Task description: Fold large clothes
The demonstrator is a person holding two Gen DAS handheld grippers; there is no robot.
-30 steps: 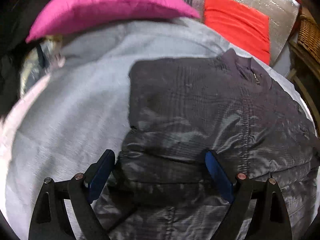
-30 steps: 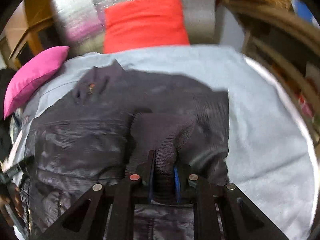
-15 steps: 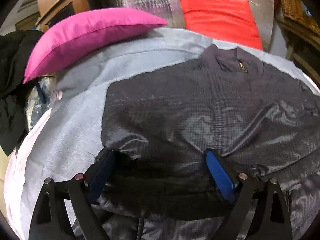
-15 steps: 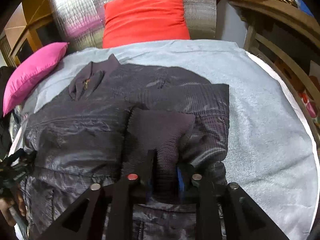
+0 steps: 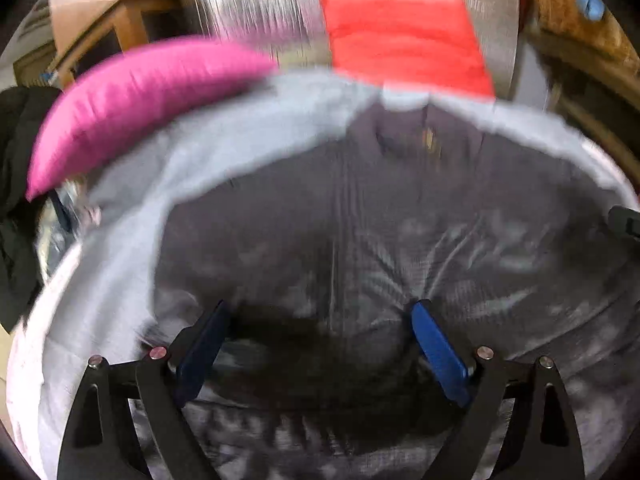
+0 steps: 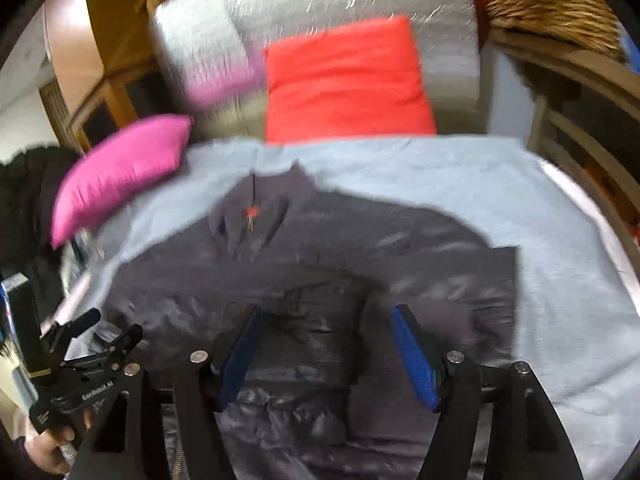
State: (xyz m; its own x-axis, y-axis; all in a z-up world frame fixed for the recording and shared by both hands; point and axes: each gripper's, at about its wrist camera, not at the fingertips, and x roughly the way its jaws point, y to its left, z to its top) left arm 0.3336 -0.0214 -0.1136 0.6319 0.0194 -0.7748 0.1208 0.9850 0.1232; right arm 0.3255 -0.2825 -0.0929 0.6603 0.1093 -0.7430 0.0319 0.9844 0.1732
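Mostly motion-blurred dark jacket [image 5: 360, 216]

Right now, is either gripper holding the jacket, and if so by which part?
Nothing is held. The right gripper and the left gripper are both open above the dark jacket, with no fabric pinched between their blue pads.

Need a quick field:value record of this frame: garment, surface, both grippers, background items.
garment: dark grey jacket, lying flat, collar and zip pull toward the far end
surface: light grey blanket under the jacket
left gripper: open, over the near part of the jacket, nothing between the pads
right gripper: open, over the jacket, holding nothing
cushions: pink cushion far left, red cushion against the silver backing
image quality: both views motion-blurred
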